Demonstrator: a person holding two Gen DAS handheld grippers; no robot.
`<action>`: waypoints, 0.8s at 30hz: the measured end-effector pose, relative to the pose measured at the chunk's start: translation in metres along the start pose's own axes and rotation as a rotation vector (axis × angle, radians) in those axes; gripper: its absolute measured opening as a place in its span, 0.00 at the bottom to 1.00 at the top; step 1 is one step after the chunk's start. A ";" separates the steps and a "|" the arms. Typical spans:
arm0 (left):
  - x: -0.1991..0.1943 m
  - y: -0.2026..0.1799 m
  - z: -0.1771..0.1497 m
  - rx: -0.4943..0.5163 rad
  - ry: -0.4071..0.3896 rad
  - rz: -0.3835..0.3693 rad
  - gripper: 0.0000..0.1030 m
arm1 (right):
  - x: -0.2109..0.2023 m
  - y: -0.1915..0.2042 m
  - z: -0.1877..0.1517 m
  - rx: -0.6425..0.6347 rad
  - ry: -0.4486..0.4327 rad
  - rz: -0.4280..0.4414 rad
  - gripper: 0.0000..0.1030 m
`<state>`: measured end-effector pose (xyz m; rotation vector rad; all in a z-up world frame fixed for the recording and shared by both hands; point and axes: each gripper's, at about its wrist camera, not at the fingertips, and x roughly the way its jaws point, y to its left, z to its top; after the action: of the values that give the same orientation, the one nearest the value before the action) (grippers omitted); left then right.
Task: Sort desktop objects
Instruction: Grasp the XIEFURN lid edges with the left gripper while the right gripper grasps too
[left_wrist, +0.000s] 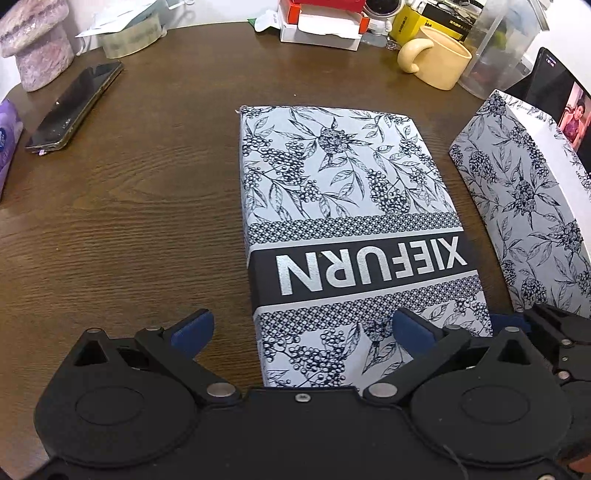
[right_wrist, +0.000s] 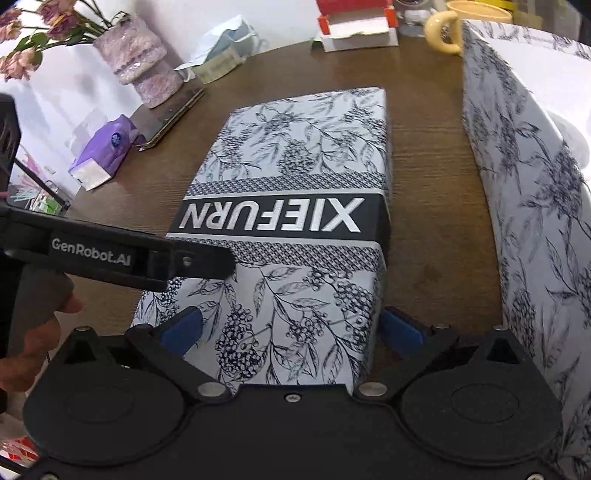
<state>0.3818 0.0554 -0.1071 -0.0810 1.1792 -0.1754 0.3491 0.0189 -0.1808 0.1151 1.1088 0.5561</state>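
Note:
A flat blue-and-white floral box (left_wrist: 343, 206) printed XIEFURN lies on the brown table (left_wrist: 147, 221). My left gripper (left_wrist: 303, 332) is open over the box's near left edge, one blue pad above the lid and the other above bare wood. My right gripper (right_wrist: 291, 328) is open at the near end of the same box (right_wrist: 295, 206); its left pad is over the lid and its right pad is just beside the box's right edge. A matching box part (right_wrist: 535, 184) with a white inside stands on its side at the right (left_wrist: 517, 206). Nothing is held.
A dark phone (left_wrist: 74, 107) and a purple tissue pack (right_wrist: 107, 147) lie at the left. A pink fuzzy vase (right_wrist: 144, 62), a tape roll (left_wrist: 129, 37), a red-and-white carton (left_wrist: 321, 26) and a yellow mug (left_wrist: 439, 55) line the back. A lit tablet (left_wrist: 565, 103) stands at the far right.

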 end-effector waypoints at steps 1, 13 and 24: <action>0.000 -0.001 0.000 -0.005 0.000 0.000 1.00 | 0.000 0.000 0.001 -0.002 0.000 0.000 1.00; 0.004 -0.022 -0.004 -0.027 -0.008 -0.011 1.00 | 0.002 -0.001 -0.003 -0.007 -0.050 0.001 1.00; 0.002 -0.030 -0.008 -0.050 -0.041 0.025 1.00 | 0.004 0.004 -0.001 -0.001 -0.054 -0.013 1.00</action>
<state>0.3722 0.0257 -0.1071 -0.1132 1.1438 -0.1215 0.3480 0.0237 -0.1831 0.1209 1.0556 0.5390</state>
